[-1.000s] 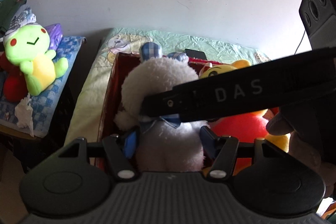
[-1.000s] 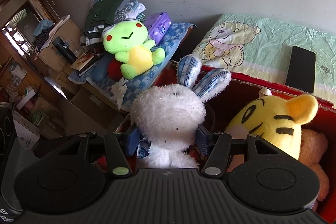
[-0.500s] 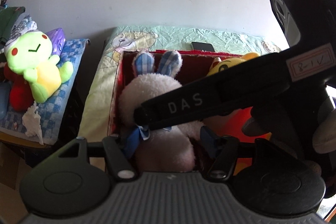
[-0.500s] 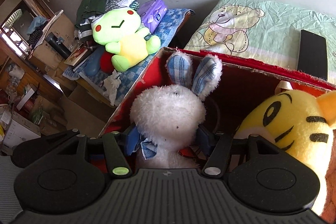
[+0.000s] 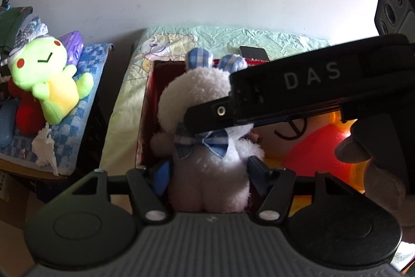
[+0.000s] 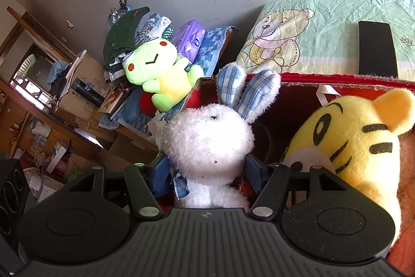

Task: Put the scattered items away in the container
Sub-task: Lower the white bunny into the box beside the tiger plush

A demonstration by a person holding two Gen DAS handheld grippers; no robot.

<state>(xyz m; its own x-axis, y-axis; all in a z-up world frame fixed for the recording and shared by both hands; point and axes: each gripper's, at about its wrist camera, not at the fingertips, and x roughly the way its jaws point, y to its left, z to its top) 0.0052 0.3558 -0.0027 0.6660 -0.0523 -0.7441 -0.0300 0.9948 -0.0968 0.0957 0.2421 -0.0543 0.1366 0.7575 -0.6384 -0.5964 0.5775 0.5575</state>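
Grippers, left (image 5: 208, 170) and right (image 6: 206, 169), both pinch soft, light rabbit (image 6: 207, 144) at its squashy middle over red box (image 6: 337, 78).

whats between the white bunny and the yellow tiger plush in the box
In the right wrist view, nothing sits between the white bunny and the yellow tiger: only the red box's dark inner wall.

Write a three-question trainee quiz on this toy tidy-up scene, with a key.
1. True or false: both grippers have their fingers around the white rabbit.
2. Which toy already sits in the red box? A) green frog B) yellow tiger C) purple pack
3. Fill in: the green frog lies on a blue ____ cloth.

Key: 1 true: left gripper, right gripper. 2 B, yellow tiger. 3 checked; checked cloth.
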